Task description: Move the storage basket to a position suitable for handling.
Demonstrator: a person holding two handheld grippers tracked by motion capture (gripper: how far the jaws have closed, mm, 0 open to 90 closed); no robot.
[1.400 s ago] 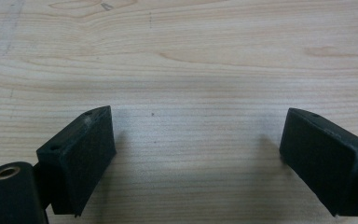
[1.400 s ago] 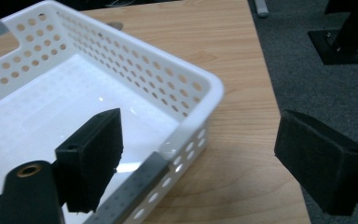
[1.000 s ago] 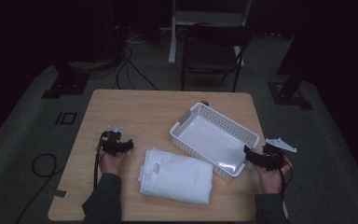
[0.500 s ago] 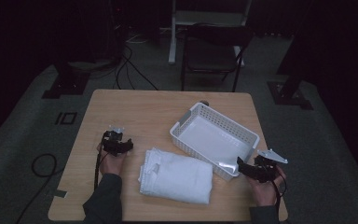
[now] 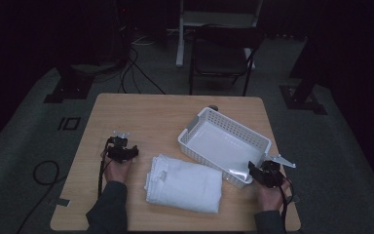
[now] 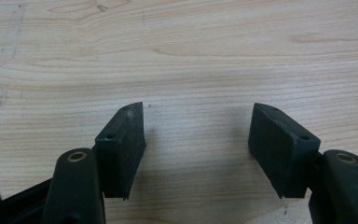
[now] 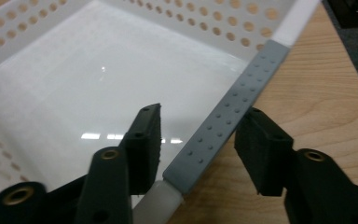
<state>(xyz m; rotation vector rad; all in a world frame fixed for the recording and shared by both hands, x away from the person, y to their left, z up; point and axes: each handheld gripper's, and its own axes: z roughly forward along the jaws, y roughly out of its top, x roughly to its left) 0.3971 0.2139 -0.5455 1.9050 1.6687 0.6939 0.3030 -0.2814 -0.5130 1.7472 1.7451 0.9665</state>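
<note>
A white perforated basket (image 5: 238, 127) stands empty on the right half of the wooden table (image 5: 151, 117). My right gripper (image 5: 253, 170) is at its near right corner. In the right gripper view (image 7: 201, 112) the jaws straddle the rim's grey handle strip (image 7: 233, 107), one inside the basket (image 7: 205, 18) and one outside. They have just been closing, and a gap still shows beside the strip. A folded white towel (image 5: 185, 184) lies at the front middle. Left of it my left gripper (image 5: 132, 151) (image 6: 198, 112) hangs over bare wood, open and empty, its jaws just closing a little.
A dark chair (image 5: 221, 48) stands beyond the table's far edge, with cables and stand bases on the floor around it. The basket's other grey handle (image 5: 191, 127) faces the table's middle. Bare wood (image 6: 191, 46) lies under the left gripper, and the table's right edge (image 7: 307, 102) is close to the right hand.
My right hand has come down and in from the table's right edge to the basket's near corner, and its jaws have narrowed around the rim. The left hand has stayed put.
</note>
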